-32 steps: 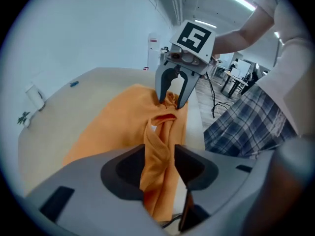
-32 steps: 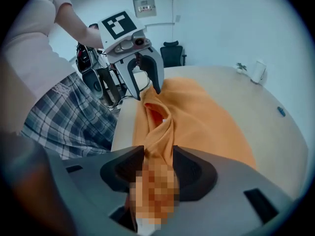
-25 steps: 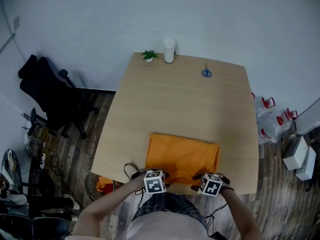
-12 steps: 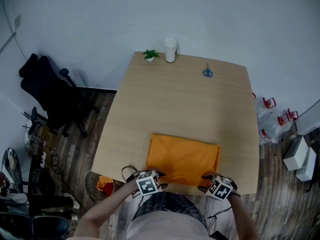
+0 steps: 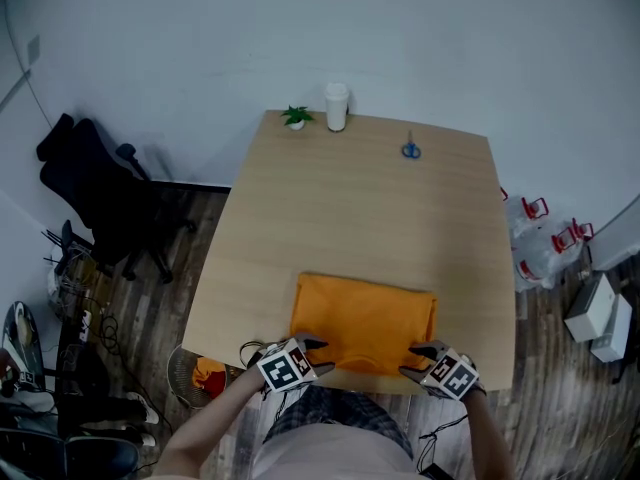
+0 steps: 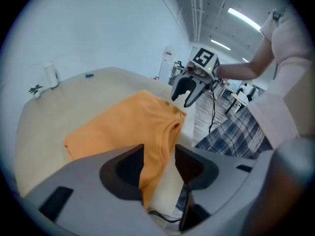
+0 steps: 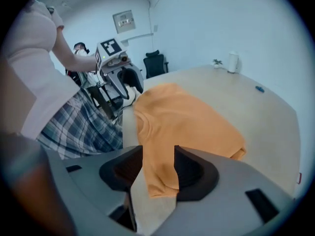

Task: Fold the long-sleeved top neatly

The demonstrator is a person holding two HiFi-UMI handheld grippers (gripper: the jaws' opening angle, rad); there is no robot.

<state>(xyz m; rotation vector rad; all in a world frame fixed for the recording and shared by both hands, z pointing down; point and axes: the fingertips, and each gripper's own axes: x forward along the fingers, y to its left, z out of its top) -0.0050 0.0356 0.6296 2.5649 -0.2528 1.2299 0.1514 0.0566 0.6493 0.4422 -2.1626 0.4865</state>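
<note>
On desk [image 5: 350, 198] near edge, head view: orange top [image 5: 365, 313], folded to a rectangle, lying flat. Left tool [image 5: 316, 352] and right tool [image 5: 417, 356] at its near corners. Plant [image 5: 296, 117], cup [image 5: 336, 106] and scissors [image 5: 410, 150] at far side. Chair [image 5: 100, 193] seen only here.

Left gripper view: jaws apart, released; top's corner shows in the gap, unpinched. Adds ceiling lights [image 6: 243, 17].

Right gripper view: likewise released over the other corner. Adds wall sign [image 7: 124, 20], print too small to read.
</note>
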